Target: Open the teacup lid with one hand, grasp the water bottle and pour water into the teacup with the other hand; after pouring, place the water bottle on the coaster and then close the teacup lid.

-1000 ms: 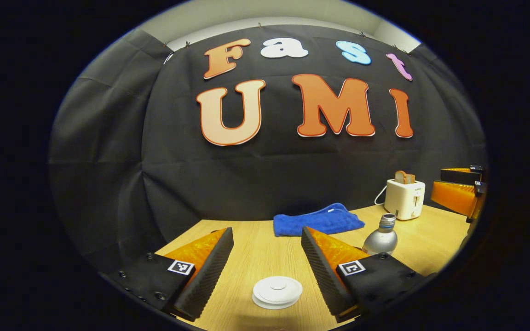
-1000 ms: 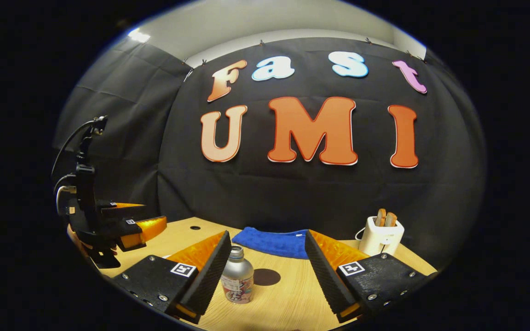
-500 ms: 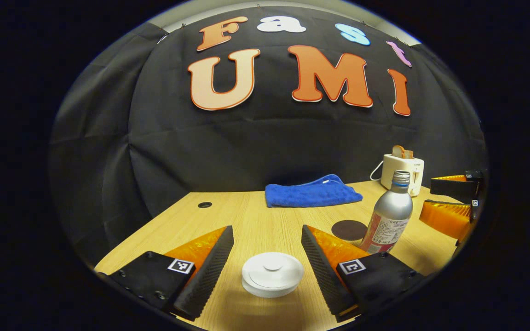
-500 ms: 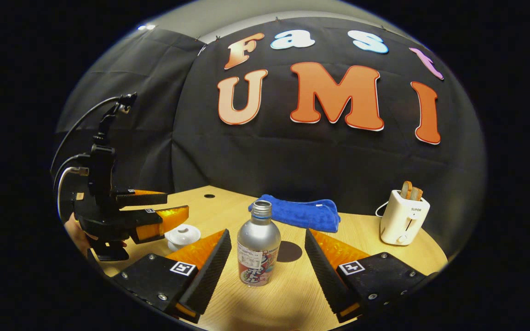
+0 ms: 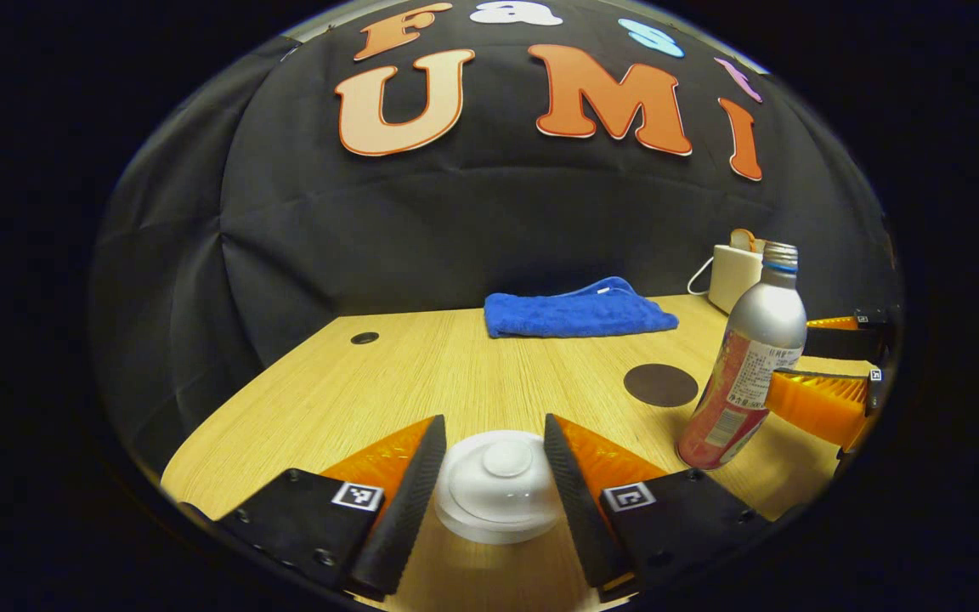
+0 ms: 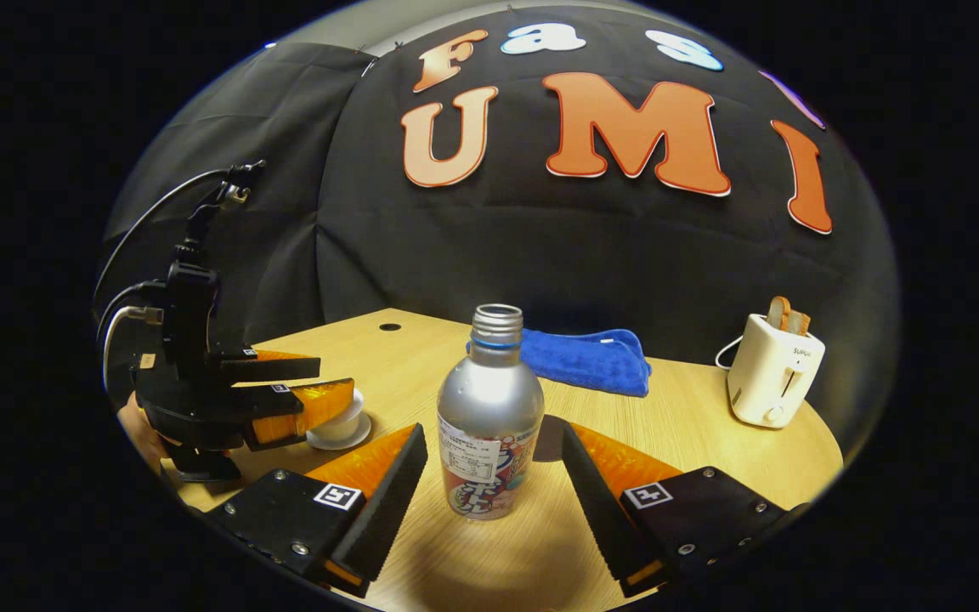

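Observation:
A white teacup lid sits between the fingers of my left gripper, and both fingers meet its rim. In the right gripper view that left gripper is down around the white teacup on its saucer. The silver water bottle stands upright and uncapped between the fingers of my right gripper, which is open with a gap on each side. The bottle also shows at the right of the left gripper view, by the right gripper. A dark round coaster lies just behind the bottle.
A folded blue towel lies at the back of the wooden table. A white toaster with bread stands at the back right. A small hole sits in the table's far left. A hand holds the left gripper.
Both grippers came down and forward. My left gripper's fingers narrowed onto the lid. The bottle now stands deeper between my right gripper's open fingers.

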Demonstrator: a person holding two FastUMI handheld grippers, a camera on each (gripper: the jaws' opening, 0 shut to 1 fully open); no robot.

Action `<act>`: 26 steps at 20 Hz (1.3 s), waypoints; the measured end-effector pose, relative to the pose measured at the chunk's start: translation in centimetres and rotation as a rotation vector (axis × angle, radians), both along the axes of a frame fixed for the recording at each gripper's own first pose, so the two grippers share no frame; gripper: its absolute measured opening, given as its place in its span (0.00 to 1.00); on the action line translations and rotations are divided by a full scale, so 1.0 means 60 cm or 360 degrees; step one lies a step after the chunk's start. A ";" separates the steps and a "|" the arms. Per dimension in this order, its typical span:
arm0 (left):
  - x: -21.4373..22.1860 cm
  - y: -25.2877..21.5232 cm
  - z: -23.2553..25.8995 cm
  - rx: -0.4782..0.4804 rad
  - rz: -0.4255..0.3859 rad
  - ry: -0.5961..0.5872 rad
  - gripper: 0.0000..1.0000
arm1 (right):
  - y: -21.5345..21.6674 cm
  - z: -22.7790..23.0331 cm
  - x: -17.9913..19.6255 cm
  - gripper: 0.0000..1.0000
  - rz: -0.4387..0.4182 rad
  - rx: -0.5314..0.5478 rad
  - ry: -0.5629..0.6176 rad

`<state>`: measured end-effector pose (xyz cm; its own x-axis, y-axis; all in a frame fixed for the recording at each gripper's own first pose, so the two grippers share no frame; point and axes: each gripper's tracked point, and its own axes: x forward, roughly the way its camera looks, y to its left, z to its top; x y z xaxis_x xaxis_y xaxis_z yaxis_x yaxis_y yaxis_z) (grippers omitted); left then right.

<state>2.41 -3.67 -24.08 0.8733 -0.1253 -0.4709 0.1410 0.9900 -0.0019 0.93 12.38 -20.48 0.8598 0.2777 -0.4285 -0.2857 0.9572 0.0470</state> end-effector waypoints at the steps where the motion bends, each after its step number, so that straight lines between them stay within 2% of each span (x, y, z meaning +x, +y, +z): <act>1: 0.002 0.001 0.003 0.0006 -0.0011 -0.0006 0.65 | -0.001 -0.004 0.003 0.96 -0.0003 -0.0002 0.0006; 2: 0.002 -0.001 0.001 0.0018 -0.0016 -0.0003 0.68 | -0.001 -0.010 0.006 0.96 -0.0004 -0.0003 0.0013; 3: 0.004 -0.002 0.004 0.0028 -0.0025 0.0002 0.60 | -0.002 -0.015 0.008 0.96 -0.0002 0.0000 0.0025; 4: 0.008 -0.007 0.000 0.0033 -0.0019 -0.0001 0.63 | -0.001 -0.020 0.008 0.96 0.0002 0.0002 0.0040; 5: 0.009 -0.009 -0.003 0.0043 -0.0021 0.0010 0.46 | -0.001 -0.024 0.010 0.96 0.0010 0.0007 0.0054; 6: 0.010 -0.010 -0.002 0.0044 -0.0028 0.0006 0.42 | 0.000 -0.028 0.010 0.96 0.0015 0.0009 0.0065; 7: 0.017 -0.005 0.000 0.0044 -0.0004 -0.0008 0.46 | 0.001 -0.032 0.010 0.96 0.0021 0.0008 0.0076; 8: 0.015 -0.006 -0.002 0.0040 -0.0002 -0.0003 0.34 | 0.004 -0.037 0.011 0.96 0.0027 0.0007 0.0084; 9: 0.015 -0.006 -0.002 0.0045 -0.0005 -0.0005 0.31 | 0.006 -0.040 0.012 0.95 0.0035 0.0009 0.0096; 11: 0.015 -0.004 0.001 0.0043 -0.0001 -0.0015 0.34 | 0.014 -0.045 0.011 0.93 0.0055 0.0023 0.0125; 12: 0.019 -0.001 0.006 0.0023 0.0012 -0.0039 0.31 | 0.018 -0.046 0.011 0.90 0.0060 0.0029 0.0134; 13: 0.019 0.000 0.009 0.0020 0.0011 -0.0043 0.28 | 0.019 -0.044 0.016 0.82 0.0057 0.0030 0.0132; 14: 0.017 0.005 0.011 0.0027 0.0028 -0.0056 0.28 | 0.019 -0.044 0.015 0.80 0.0062 0.0023 0.0139; 15: 0.018 0.008 0.020 0.0026 0.0033 -0.0079 0.28 | 0.020 -0.044 0.016 0.80 0.0066 0.0014 0.0142; 16: 0.018 0.011 0.027 0.0026 0.0042 -0.0099 0.24 | 0.021 -0.044 0.017 0.79 0.0073 -0.0006 0.0150; 17: 0.020 0.014 0.034 0.0023 0.0049 -0.0118 0.28 | 0.019 -0.041 0.019 0.79 0.0076 -0.0028 0.0149; 20: 0.026 0.025 0.051 0.0020 0.0070 -0.0157 0.27 | 0.015 -0.015 0.030 0.78 0.0090 -0.0111 0.0083; 26: 0.018 0.062 0.073 0.0019 0.0118 -0.0194 0.28 | 0.003 0.014 0.053 0.78 0.0170 -0.0434 -0.0041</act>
